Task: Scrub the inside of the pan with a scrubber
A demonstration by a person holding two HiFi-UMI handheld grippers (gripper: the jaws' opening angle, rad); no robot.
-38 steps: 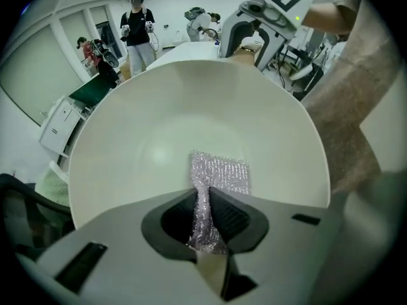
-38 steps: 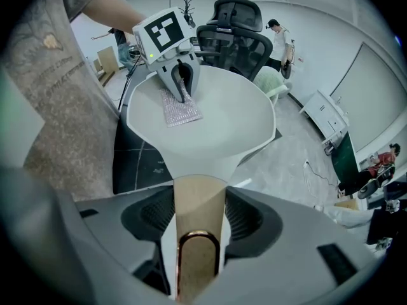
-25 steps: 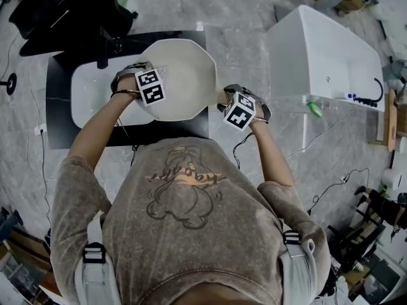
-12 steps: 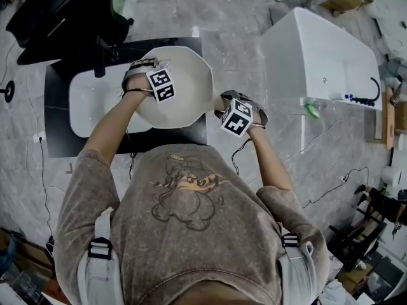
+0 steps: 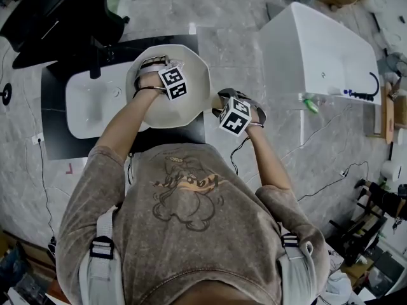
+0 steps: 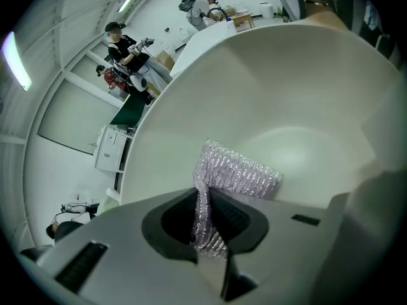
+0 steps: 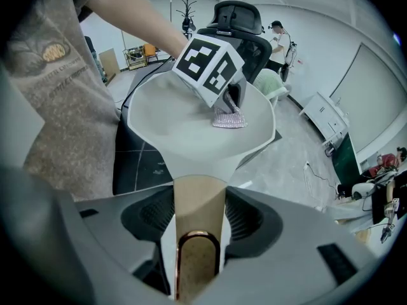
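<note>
Starting at the left of the pan (image 5: 191, 100), a white sink (image 5: 89, 103) is set into a black counter (image 5: 54, 138), and the pan is held above the right end of this sink. The pan is pale, with an angular rim, and it is tilted. Inside it is the left gripper (image 6: 206, 218), reaching in over the rim on the sink side. Its jaws are clenched on a silvery mesh scrubber (image 6: 238, 176). The free part of the scrubber spreads out beyond the jaws and lies against the inner wall of the pan, near the flat bottom.

At the right edge of the pan, a beige handle (image 7: 200, 199) with a copper-coloured ring at its end comes out. The right gripper (image 7: 198, 234) is grasping this handle, with one jaw pressed on each side of it. Further right of the pan, well apart from it, stands a large white tub (image 5: 324, 49) on the grey floor.
</note>
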